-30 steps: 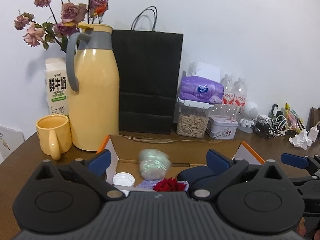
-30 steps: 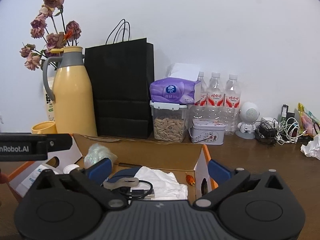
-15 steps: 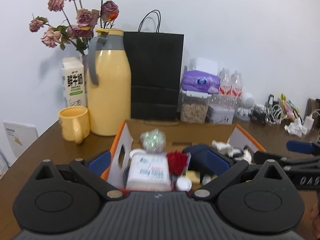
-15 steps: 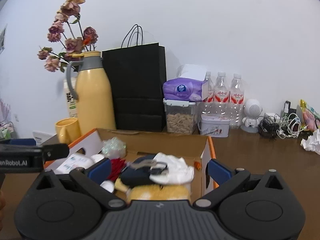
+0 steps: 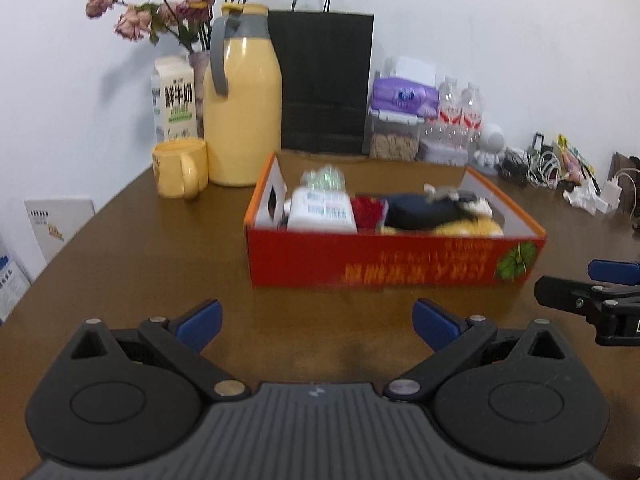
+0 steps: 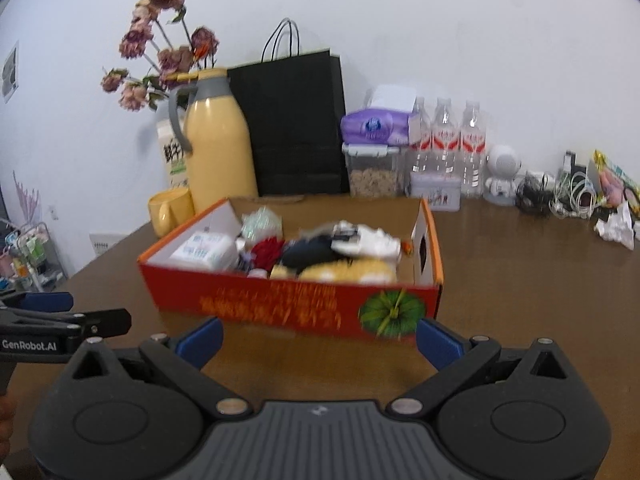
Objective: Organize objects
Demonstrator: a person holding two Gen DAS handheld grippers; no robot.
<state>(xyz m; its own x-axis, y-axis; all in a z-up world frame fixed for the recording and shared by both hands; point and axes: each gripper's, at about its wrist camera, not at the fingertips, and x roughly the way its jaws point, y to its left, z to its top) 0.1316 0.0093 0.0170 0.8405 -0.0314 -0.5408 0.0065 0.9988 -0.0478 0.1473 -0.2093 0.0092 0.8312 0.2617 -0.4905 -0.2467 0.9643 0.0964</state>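
The left gripper (image 5: 316, 322) has its blue-padded jaws spread wide with nothing between them, above bare brown wooden worktop (image 5: 140, 248); the right gripper (image 6: 318, 338) is likewise spread and empty. Just ahead stands a rectangular red cardboard box (image 5: 394, 258), holding a white packet (image 5: 322, 214), a red rose (image 5: 366, 210), a dark pouch (image 5: 420, 212) and blurred yellow fluff. Behind it stand a smooth yellow jug (image 5: 242, 120), mug (image 5: 180, 168) and matte black paper bag (image 5: 324, 84).
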